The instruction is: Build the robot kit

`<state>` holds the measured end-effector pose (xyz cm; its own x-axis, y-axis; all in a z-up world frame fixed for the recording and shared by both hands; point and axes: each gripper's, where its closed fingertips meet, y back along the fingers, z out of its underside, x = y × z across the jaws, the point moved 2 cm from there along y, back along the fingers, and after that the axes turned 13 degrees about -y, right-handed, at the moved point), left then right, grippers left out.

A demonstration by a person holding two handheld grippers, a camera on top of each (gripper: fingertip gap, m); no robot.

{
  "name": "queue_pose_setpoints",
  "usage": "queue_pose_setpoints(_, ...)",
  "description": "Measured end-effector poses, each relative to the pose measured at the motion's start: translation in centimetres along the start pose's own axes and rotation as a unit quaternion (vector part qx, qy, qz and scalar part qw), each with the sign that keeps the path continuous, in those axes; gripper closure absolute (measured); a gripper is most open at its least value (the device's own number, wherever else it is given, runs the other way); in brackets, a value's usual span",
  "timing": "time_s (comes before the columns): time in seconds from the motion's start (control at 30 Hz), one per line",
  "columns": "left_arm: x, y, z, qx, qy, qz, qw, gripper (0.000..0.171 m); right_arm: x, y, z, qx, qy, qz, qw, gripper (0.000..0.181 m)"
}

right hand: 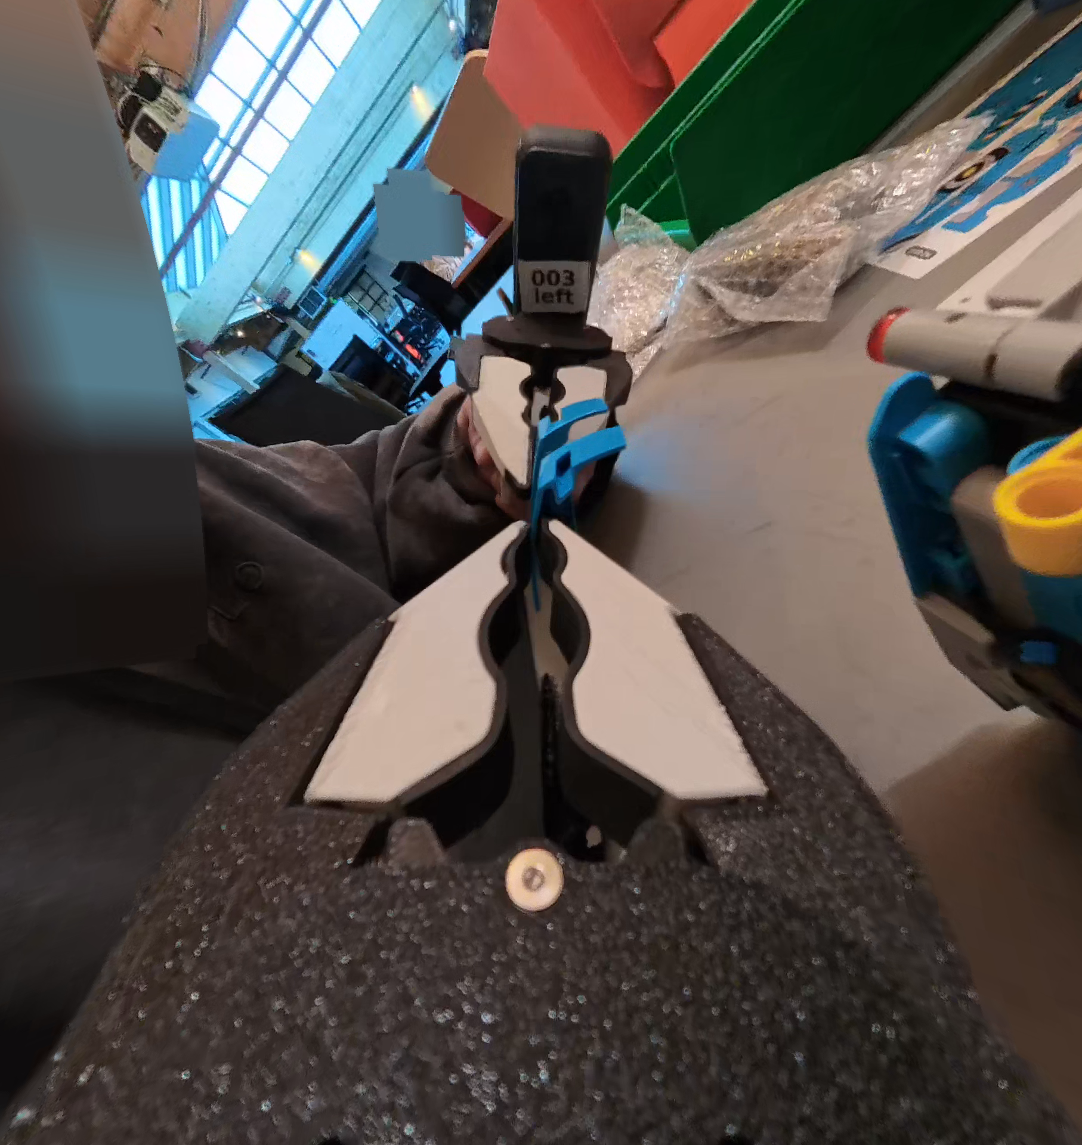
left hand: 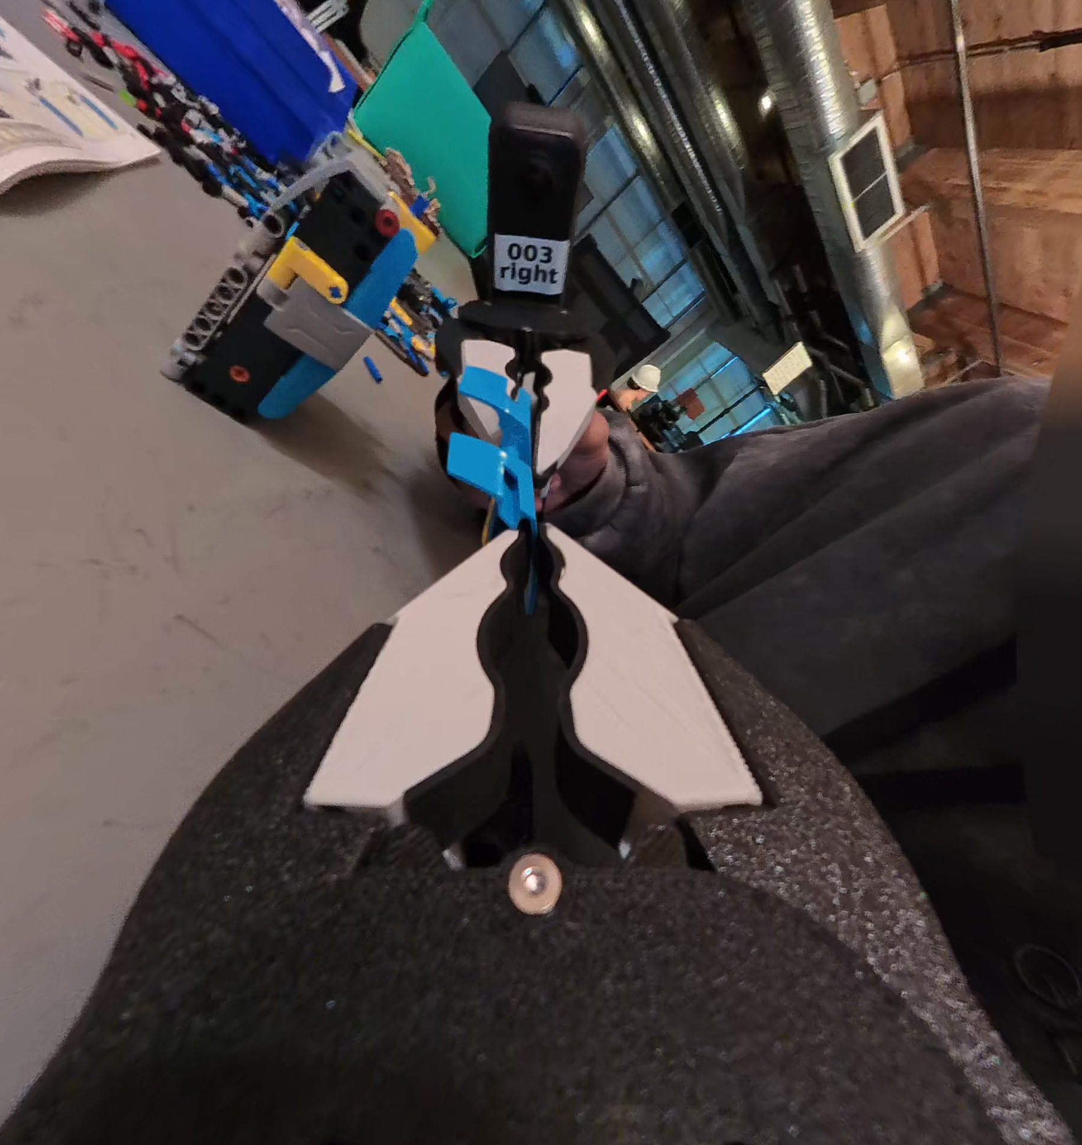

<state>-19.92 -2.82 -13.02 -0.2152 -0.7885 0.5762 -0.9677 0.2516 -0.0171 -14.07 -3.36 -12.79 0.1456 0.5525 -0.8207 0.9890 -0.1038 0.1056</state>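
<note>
Left gripper (left hand: 531, 545): jaws drawn together, pinching one end of a thin blue plastic piece (left hand: 507, 446); tips face the other gripper head-on.

Right gripper (right hand: 535, 533): jaws likewise closed on the same blue plastic piece (right hand: 563, 458), gripping the opposite end.

Blue piece: a flat, finned building-toy part, held edge-on in the air above the grey table (left hand: 92, 557). Its long axis runs straight from one set of tips to the other, so it bridges the two grippers.

Key relation: the two grippers meet nose to nose, almost touching, with the piece the only thing between them. Neither is nearer; both have hold. In the left wrist view the fins stick out to the left, toward the table side.

Hands: fingers and a dark sleeve (left hand: 774, 495) show behind the far gripper in each view.

Toy model (left hand: 303, 310): a partly built block assembly in black, blue, grey and yellow stands on the table, beside the grippers but apart from them; it looms close at the right edge of the right wrist view (right hand: 991, 495).

Around: an open instruction booklet (left hand: 30, 124), scattered small parts (left hand: 185, 124), clear plastic bags (right hand: 743, 260), and coloured bins (right hand: 805, 93).
</note>
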Motion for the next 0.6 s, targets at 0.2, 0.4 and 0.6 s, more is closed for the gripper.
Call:
queue_pose_setpoints(0.2, 0.3, 0.1, 0.6, -0.019, 0.04, 0.029, 0.999, 0.171, 0.0, -0.2, 0.8, -0.034, 0.022, 0.009, 0.999, 0.181)
queue_pose_setpoints(0.4, 0.2, 0.0, 1.4, -0.05, 0.04, 0.021, 0.998, 0.171, 0.5, -0.3, 1.5, -0.061, -0.004, 0.002, 0.998, 0.181)
queue_pose_setpoints(0.6, 0.1, 0.0, 2.0, -0.07, 0.046, 0.014, 0.996, 0.171, 0.8, -0.4, 2.0, -0.075, 0.02, 0.025, 0.997, 0.181)
